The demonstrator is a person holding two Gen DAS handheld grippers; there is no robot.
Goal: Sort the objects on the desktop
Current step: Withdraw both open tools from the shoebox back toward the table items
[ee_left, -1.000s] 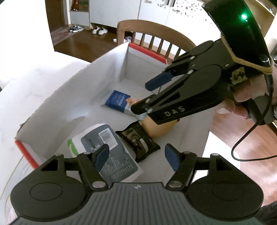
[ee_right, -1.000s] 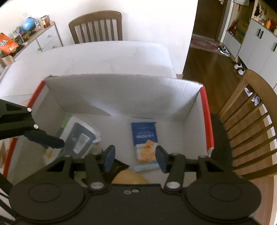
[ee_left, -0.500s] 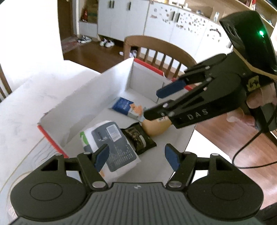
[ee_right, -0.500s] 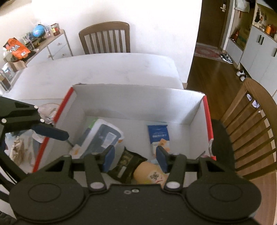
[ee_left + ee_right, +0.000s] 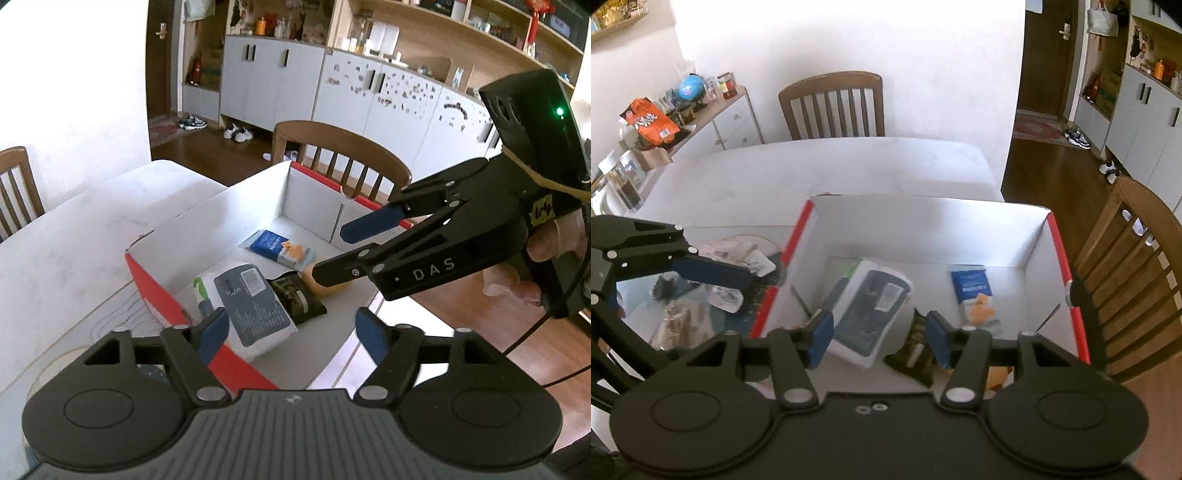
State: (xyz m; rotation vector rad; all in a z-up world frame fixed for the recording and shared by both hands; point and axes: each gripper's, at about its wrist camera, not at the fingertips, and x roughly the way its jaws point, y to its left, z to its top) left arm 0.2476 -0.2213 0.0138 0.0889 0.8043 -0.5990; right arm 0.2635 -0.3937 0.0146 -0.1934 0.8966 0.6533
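A white cardboard box point(image 5: 207, 221) with red edges stands on the white table; it also shows in the right wrist view point(image 5: 923, 225). In it lie a white-and-grey pack point(image 5: 251, 299) point(image 5: 871, 310), a blue snack packet point(image 5: 277, 247) point(image 5: 973, 291), a dark wrapped snack point(image 5: 295, 299) point(image 5: 916, 350) and a tan rounded item point(image 5: 325, 286). My left gripper point(image 5: 291, 334) is open and empty above the box's near edge. My right gripper point(image 5: 879, 338) is open and empty above the box; it also shows in the left wrist view point(image 5: 343, 251).
Several small packets point(image 5: 727, 273) lie on a glass mat left of the box. Wooden chairs stand behind the table point(image 5: 834, 107) and beside the box point(image 5: 343, 162). A sideboard with an orange bag point(image 5: 650, 123) is at the far left.
Both grippers have risen and pulled back from the box. The box looks smaller, more of the table shows, and the tan item lies free in the box.
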